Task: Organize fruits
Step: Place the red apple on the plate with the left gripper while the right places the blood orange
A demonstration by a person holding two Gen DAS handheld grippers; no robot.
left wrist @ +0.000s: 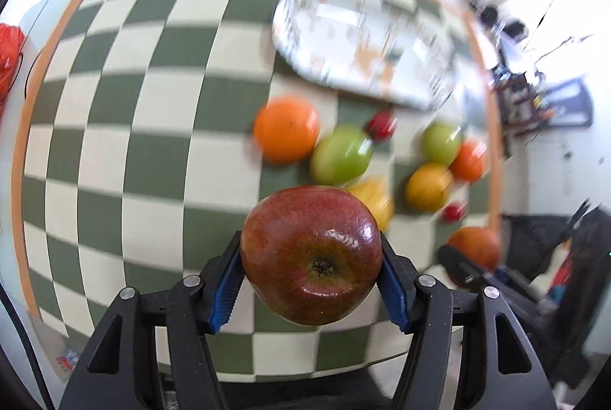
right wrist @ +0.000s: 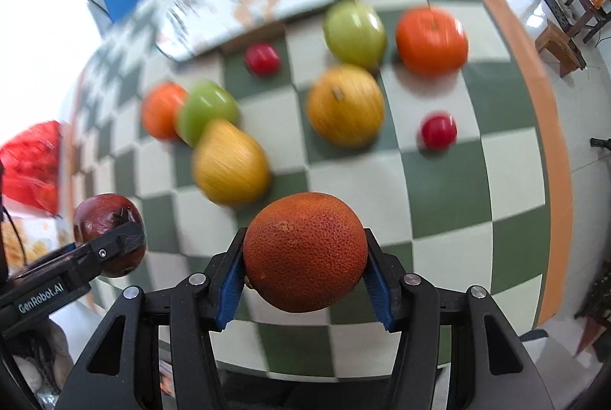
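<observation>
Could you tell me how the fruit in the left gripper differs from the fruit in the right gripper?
The left gripper holds a red apple with smooth, glossy skin; the right gripper holds a dark orange with matte, pebbled skin. The red apple shows its brown calyx dimple; the dark orange shows no such hollow. Both are round and clamped between blue pads, lifted off the checkered tablecloth.

Left gripper (left wrist: 311, 289) and right gripper (right wrist: 305, 282) both point steeply downward, blue pads clamped.
</observation>
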